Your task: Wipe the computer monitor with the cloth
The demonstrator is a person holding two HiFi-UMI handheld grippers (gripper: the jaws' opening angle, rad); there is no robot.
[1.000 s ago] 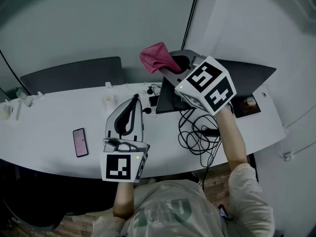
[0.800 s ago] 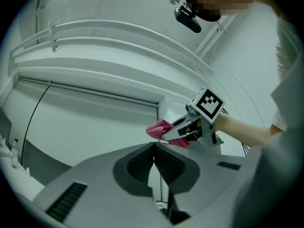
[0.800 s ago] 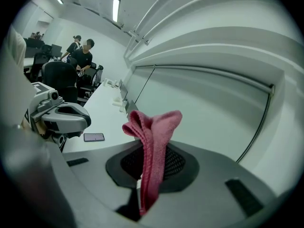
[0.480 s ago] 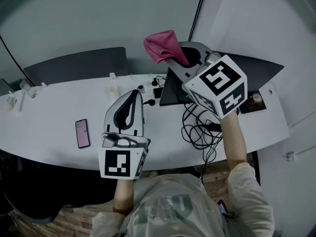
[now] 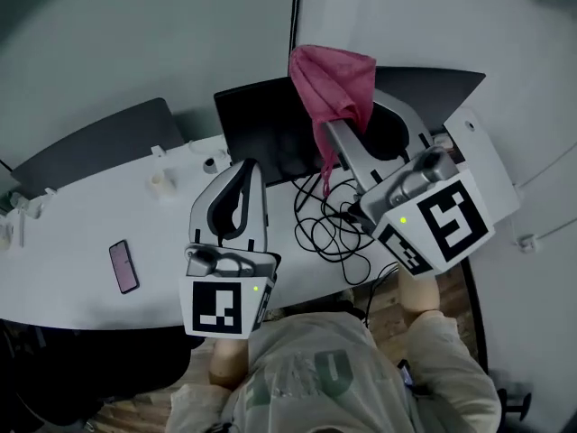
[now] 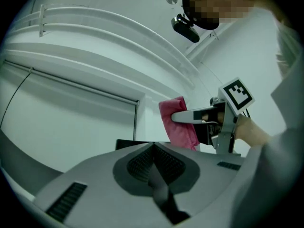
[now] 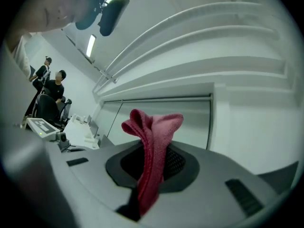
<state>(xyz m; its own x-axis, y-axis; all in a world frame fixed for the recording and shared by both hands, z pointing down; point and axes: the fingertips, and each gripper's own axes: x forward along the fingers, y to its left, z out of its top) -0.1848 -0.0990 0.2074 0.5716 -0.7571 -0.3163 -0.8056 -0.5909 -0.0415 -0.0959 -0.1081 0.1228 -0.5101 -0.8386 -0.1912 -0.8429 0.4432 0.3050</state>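
Observation:
A pink cloth (image 5: 339,84) hangs from my right gripper (image 5: 330,126), which is shut on it and held up over the right edge of the dark monitor (image 5: 261,133). In the right gripper view the cloth (image 7: 151,141) stands bunched up out of the shut jaws. My left gripper (image 5: 247,168) is shut and empty, low and in front of the monitor's lower edge. The left gripper view shows the cloth (image 6: 178,125) pinched in the right gripper (image 6: 175,118), with the monitor's top edge (image 6: 130,143) just above my own fingers.
The white curved desk (image 5: 81,233) carries a phone (image 5: 123,266) at the left, small white items (image 5: 160,183) and a tangle of black cables (image 5: 329,228) below the monitor. A grey panel (image 5: 99,147) stands behind the desk. People (image 7: 54,91) are far off.
The head view has swung round. My right gripper has drawn back and right with the cloth, which now hangs by the monitor's right edge. The left gripper has hardly moved.

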